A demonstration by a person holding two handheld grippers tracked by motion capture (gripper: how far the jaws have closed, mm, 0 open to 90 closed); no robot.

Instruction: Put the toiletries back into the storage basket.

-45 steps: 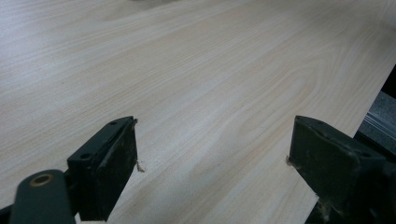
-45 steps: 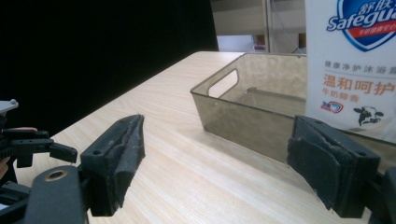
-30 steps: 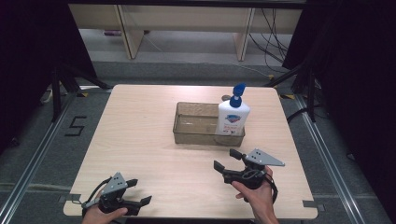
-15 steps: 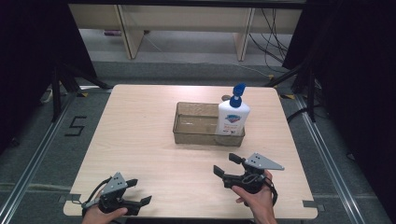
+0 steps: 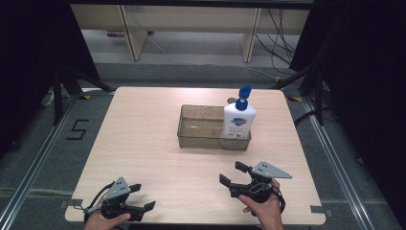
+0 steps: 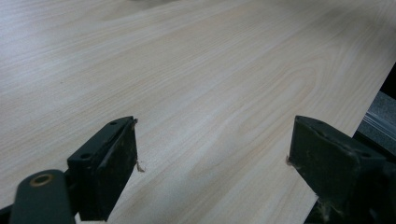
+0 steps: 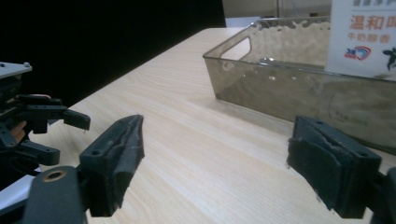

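Observation:
A white pump bottle [image 5: 238, 120] with a blue pump head stands upright in the right end of a clear smoky plastic tray [image 5: 191, 134] at the middle of the table. In the right gripper view the tray [image 7: 280, 84] and the bottle's label [image 7: 364, 42] lie ahead of the jaws. My right gripper [image 5: 234, 174] is open near the table's front edge, right of centre, its jaws pointing left with nothing between them. My left gripper [image 5: 142, 197] rests open at the front left corner over bare wood. It also appears far left in the right gripper view as the left gripper [image 7: 70, 130].
The light wooden table [image 5: 143, 129] has bare room on the left and in front of the tray. Dark floor with metal rails surrounds it. Shelving legs and cables stand behind. A floor mark "5" lies to the left.
My right gripper has drawn back toward the front edge and slightly left. The left gripper has barely moved. The bottle and tray stay put.

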